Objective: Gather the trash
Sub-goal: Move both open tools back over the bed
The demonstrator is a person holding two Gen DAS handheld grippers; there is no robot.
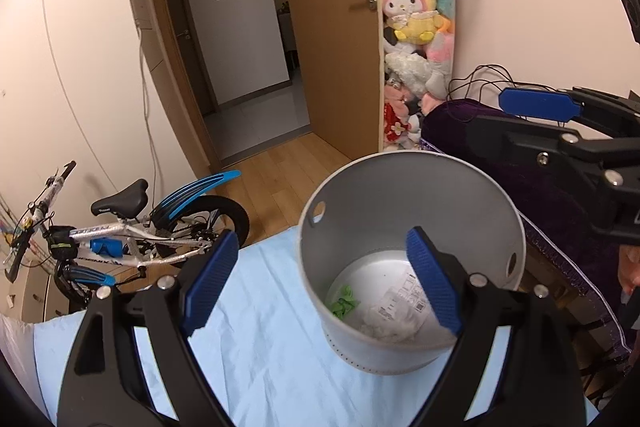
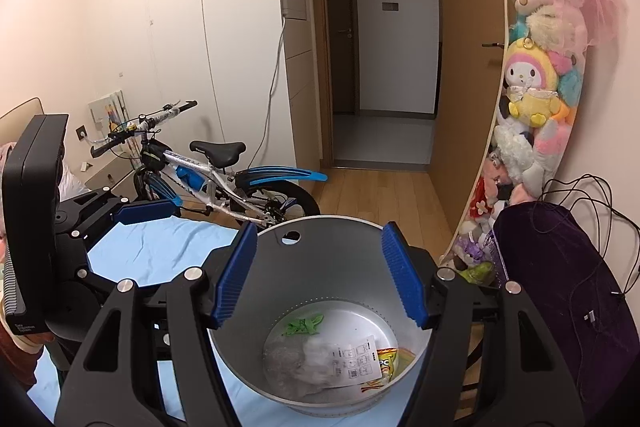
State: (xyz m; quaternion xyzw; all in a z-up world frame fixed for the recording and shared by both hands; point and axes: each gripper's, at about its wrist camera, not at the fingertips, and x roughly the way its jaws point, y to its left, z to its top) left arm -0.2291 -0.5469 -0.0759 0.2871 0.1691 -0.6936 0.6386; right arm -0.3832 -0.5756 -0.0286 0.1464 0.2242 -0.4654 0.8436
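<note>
A grey round bin [image 1: 416, 195] stands on a light blue sheet [image 1: 260, 327]. Inside lie a green crumpled scrap [image 2: 304, 325], a clear plastic bag with a white label [image 2: 320, 359] and a yellow snack wrapper [image 2: 390, 359]. My left gripper [image 1: 322, 281] is open; its right finger hangs over the bin's mouth and its left finger is over the sheet. My right gripper [image 2: 320, 275] is open above the bin's near rim [image 2: 304, 401], nothing between its pads. Each view shows a blue pad of the other gripper, the right one's pad [image 1: 538, 105] and the left one's pad [image 2: 146, 211].
A child's bicycle [image 2: 224, 171] leans by the wall beyond the sheet. A purple velvet cover with black cables [image 2: 560, 267] sits right of the bin. Behind it hangs a net of plush toys [image 2: 532, 87] beside an open wooden door [image 1: 332, 27].
</note>
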